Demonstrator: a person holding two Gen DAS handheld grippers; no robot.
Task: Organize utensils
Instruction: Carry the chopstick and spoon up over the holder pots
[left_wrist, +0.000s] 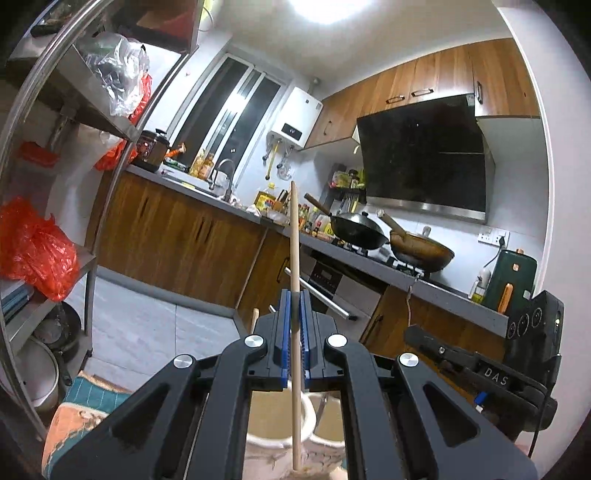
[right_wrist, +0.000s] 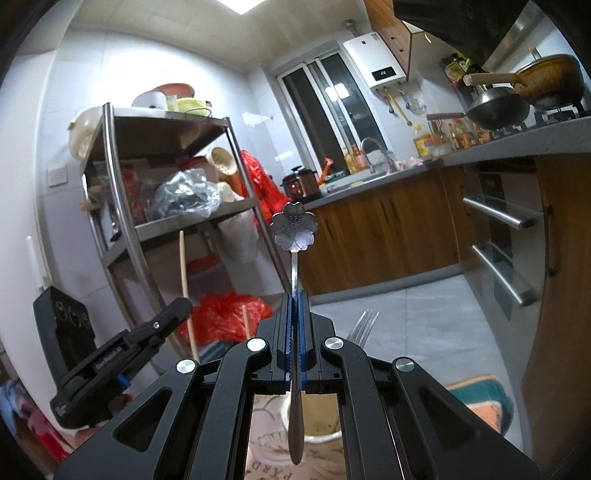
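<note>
My left gripper (left_wrist: 294, 295) is shut on a long wooden chopstick (left_wrist: 294, 236) that stands upright between its blue pads. Its lower end hangs over a cream ceramic holder (left_wrist: 275, 439) below. A second chopstick end (left_wrist: 254, 318) pokes up to the left. My right gripper (right_wrist: 295, 295) is shut on the handle of a metal spoon (right_wrist: 295, 227) with a flower-shaped bowl, held upright above another cream holder (right_wrist: 325, 441). A fork (right_wrist: 364, 326) sticks up just right of that gripper. The left gripper body (right_wrist: 110, 354) and its chopstick (right_wrist: 184, 280) show at the left of the right wrist view.
A steel shelf rack (right_wrist: 122, 218) with red bags stands to one side. A grey counter (left_wrist: 369, 264) with wooden cabinets carries two woks (left_wrist: 360, 229), bottles and a sink. A patterned mat (left_wrist: 88, 402) lies on the tiled floor. The right gripper's body (left_wrist: 476, 365) shows at the right.
</note>
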